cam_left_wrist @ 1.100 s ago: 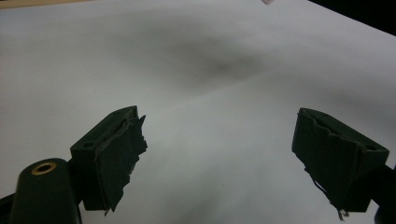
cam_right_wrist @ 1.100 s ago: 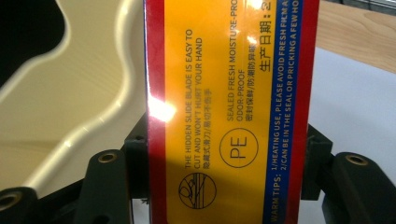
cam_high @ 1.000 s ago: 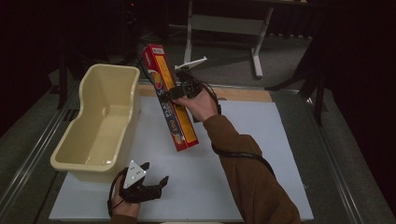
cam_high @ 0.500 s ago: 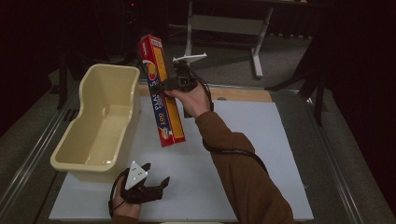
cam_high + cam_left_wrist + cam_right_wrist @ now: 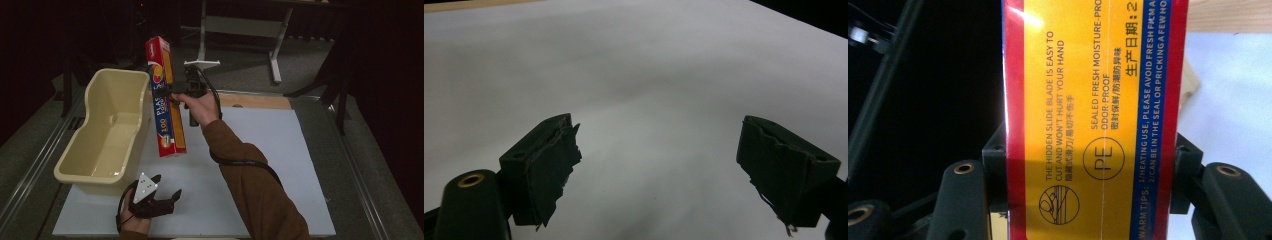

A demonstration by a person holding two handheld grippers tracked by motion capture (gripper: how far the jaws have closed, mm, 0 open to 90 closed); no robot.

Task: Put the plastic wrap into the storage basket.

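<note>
One long red-and-yellow wrap box (image 5: 166,100), one cream plastic tub (image 5: 107,135), two hand-held tools, one white table mat (image 5: 280,150)

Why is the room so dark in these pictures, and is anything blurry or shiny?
High view: light falls on the white table top, and the room behind is near black. Right gripper view: the plastic wrap box sits so close its print is slightly soft, with a glare streak near its top left. Left gripper view: sharp claw pads, featureless white surface beyond.

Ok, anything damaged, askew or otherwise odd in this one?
Yes: the black pads on the left hand-held gripper look torn, with ragged, frayed edges. The plastic wrap box hangs steeply tilted above the table, clamped in the right hand-held gripper, beside the beige tub.
</note>
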